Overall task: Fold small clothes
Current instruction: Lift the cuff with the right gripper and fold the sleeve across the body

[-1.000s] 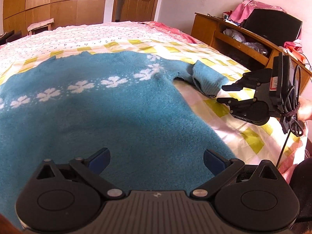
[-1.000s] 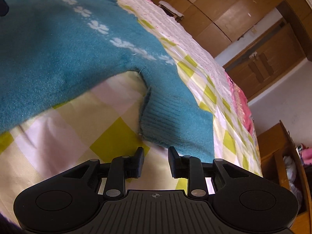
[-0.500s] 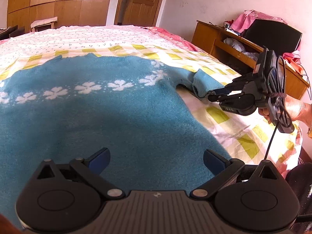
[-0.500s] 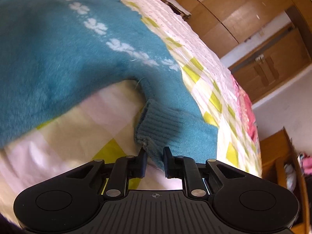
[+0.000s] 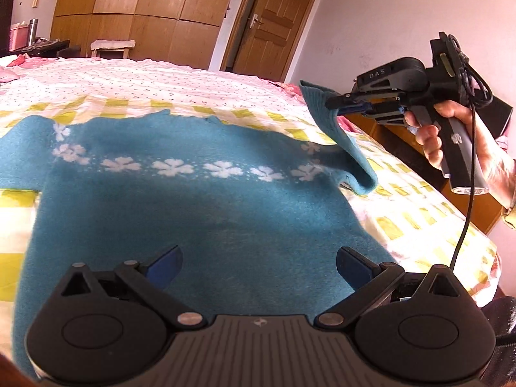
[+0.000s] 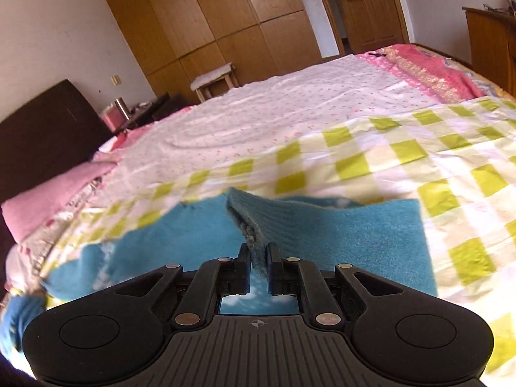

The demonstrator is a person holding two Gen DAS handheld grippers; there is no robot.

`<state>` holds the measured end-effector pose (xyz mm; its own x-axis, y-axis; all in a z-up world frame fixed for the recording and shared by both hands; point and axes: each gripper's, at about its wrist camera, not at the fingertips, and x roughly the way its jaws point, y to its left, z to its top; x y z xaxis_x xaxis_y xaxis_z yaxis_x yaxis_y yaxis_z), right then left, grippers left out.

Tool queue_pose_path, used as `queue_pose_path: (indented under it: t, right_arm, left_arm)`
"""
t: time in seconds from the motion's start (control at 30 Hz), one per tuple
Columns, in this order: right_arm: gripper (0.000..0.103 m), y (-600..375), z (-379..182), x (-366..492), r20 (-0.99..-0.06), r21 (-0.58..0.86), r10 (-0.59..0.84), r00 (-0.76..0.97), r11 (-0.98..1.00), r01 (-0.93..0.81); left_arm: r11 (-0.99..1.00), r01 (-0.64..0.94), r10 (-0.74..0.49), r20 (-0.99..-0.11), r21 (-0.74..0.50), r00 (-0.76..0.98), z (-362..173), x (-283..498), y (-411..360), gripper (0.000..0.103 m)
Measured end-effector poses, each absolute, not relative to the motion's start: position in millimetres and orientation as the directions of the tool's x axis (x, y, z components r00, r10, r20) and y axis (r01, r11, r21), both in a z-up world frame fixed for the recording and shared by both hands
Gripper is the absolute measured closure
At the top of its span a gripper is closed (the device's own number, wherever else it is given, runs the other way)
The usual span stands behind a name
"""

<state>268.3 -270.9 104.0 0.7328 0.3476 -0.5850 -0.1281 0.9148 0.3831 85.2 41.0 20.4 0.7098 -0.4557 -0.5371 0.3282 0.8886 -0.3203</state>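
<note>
Right hand-held gripper (image 6: 258,259) is clamped on the ribbed cuff of the teal sweater's sleeve (image 5: 325,119), and we see that sleeve lifted clear of the bed (image 5: 419,213). Left hand-held gripper (image 5: 258,266) has its fingers spread wide apart with nothing between them, and we hold it above the sweater body (image 5: 180,213), which lies flat on the checked bedspread.

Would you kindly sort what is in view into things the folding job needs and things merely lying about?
In use: blue sweater; its sleeve cuff, clamped in the right gripper; open left gripper.
Lying about: stool; pink pillow; wooden desk.
</note>
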Motion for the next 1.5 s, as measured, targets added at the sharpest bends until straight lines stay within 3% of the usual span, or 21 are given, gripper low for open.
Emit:
queue_pose_path:
  t: [0.37, 0.63, 1.07, 1.5]
  right_arm:
    - [0.094, -130.7, 74.3, 318.8, -0.55, 0.491, 0.449, 0.704, 0.856, -0.163]
    - [0.094, -55.3, 39.2, 332.0, -0.592, 0.466, 0.465, 0.658, 0.864, -0.191]
    - [0.094, -17.6, -2.1, 327.8, -0.675, 0.331, 0.414, 0.611, 0.91, -0.251]
    - [0.093, -3.9, -8.4, 338.0, -0.688, 0.351, 0.42, 0.592, 0.906, -0.237]
  left_arm:
    - [0.89, 0.297, -0.44, -0.478, -0.346, 0.76, 16.7, 87.9, 89.8, 0.0]
    - [0.88, 0.284, -0.446, -0.457, -0.379, 0.77, 15.3, 86.2, 108.6, 0.0]
    - [0.89, 0.276, -0.429, -0.468, -0.362, 0.772, 10.5, 86.7, 108.4, 0.0]
    - [0.897, 0.256, -0.413, -0.478, -0.36, 0.775, 8.6, 87.4, 111.8, 0.0]
